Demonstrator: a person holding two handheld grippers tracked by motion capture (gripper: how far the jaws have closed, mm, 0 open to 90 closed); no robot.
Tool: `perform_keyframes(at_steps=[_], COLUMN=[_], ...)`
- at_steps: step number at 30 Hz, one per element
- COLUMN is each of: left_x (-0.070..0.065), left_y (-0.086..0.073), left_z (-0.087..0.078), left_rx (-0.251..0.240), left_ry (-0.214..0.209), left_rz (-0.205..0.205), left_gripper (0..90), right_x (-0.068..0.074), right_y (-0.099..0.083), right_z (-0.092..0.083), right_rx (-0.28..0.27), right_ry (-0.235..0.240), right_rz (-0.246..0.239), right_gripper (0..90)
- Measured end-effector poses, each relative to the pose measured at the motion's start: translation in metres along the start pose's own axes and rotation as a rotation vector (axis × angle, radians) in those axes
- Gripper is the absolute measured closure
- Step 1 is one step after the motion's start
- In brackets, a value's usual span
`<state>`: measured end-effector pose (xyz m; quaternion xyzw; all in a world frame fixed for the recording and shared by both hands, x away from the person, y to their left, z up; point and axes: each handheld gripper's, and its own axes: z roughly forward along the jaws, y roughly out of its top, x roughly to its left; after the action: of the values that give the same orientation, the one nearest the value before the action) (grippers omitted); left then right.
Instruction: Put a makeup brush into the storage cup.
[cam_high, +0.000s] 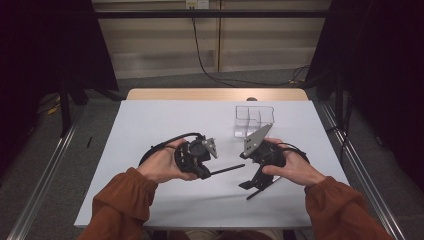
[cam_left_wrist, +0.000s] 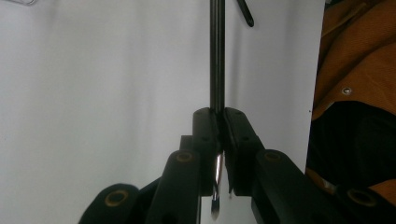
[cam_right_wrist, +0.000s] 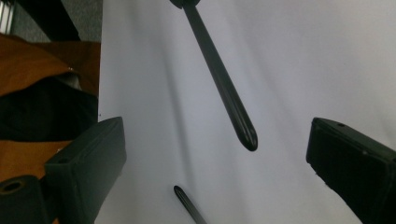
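The left gripper (cam_left_wrist: 218, 140) has its jaws clamped on a thin black pen (cam_high: 227, 169), whose long axis runs rightward across the middle of the high view. Its free end points at the right gripper (cam_high: 255, 184), whose jaws stand wide apart and empty just beyond it. Farther back on the bench (cam_high: 150, 120), upper right, stands a clear organizer (cam_high: 254, 120).

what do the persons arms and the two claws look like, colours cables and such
Both forearms wear rust-orange sleeves gathered at the cuff. Each hand carries a black claw, the left claw and the right claw, with blocky black jaws on arms pinned by brass-coloured pivots. A grey three-cornered plate tops each one, and a black cable loops off the back.
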<state>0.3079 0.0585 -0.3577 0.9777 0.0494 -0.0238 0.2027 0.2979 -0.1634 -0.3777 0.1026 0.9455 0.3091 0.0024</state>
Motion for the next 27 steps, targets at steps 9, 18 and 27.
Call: perform_keyframes(at_steps=[9,18,27], left_x=[-0.002,-0.003,-0.005], left_y=[0.0,0.003,0.004], left_z=[0.002,0.008,0.013], left_rx=[0.021,0.05,0.073], left_ry=[-0.007,-0.015,-0.021], left_rz=[0.006,0.019,0.027], left_gripper=[84.0,84.0,84.0], right_x=[0.008,0.001,-0.004], right_y=[0.011,0.018,0.024], right_z=[0.007,0.01,0.019], right_rx=[0.111,0.192,0.286], right_ry=[0.021,0.075,0.107], right_rz=[-0.072,-0.064,-0.089], right_gripper=[4.6,27.1,45.4])
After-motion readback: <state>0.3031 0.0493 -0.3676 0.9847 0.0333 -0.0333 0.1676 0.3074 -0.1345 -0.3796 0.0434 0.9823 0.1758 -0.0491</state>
